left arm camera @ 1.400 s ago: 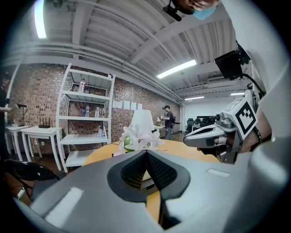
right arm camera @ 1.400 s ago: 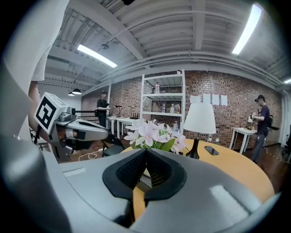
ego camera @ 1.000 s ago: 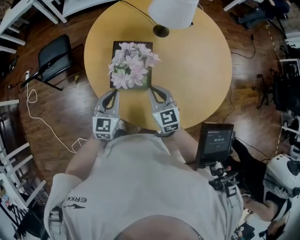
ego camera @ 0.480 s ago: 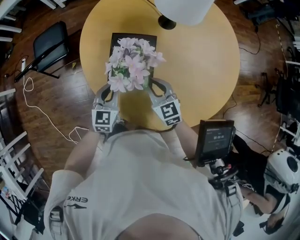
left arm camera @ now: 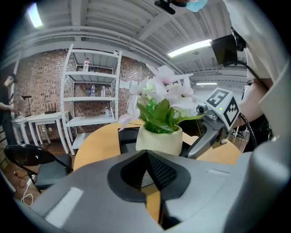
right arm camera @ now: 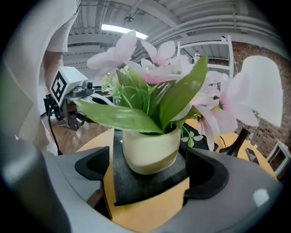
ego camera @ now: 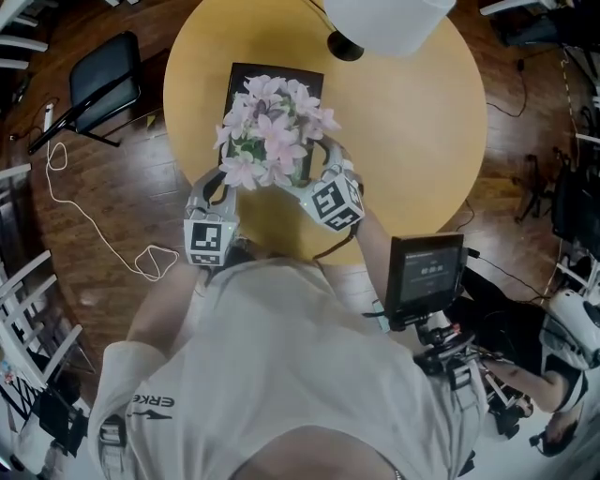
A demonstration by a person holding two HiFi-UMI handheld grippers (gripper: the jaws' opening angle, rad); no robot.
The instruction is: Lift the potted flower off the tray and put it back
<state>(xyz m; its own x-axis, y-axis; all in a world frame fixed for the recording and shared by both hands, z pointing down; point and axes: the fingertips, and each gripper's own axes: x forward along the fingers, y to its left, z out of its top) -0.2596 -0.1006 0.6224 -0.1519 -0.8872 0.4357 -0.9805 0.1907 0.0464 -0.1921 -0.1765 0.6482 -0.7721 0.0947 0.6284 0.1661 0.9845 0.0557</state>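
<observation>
The potted flower [ego camera: 272,127], pink blooms in a cream pot [right arm camera: 150,148], stands on the black tray [ego camera: 246,77] on the round yellow table [ego camera: 403,141]. My right gripper [ego camera: 323,164] is at the pot's right side. Its jaws have just been opening and now stand wide, with the pot [left arm camera: 159,139] between them in the right gripper view. The pads [right arm camera: 93,166] do not press on the pot. My left gripper [ego camera: 214,192] hangs at the tray's near left and is shut on nothing [left arm camera: 146,154], with the pot a little ahead of it.
A white lamp [ego camera: 389,19] with a black base [ego camera: 345,45] stands at the table's far side. A black chair [ego camera: 94,84] and a white cable [ego camera: 94,234] are on the floor at left. A screen on a stand [ego camera: 427,272] is at right. White shelves [left arm camera: 93,104] stand by the brick wall.
My right gripper has moved forward from the tray's near edge to the pot's side, rolled, and opened its jaws around the pot. The left gripper has sunk a little and stayed shut.
</observation>
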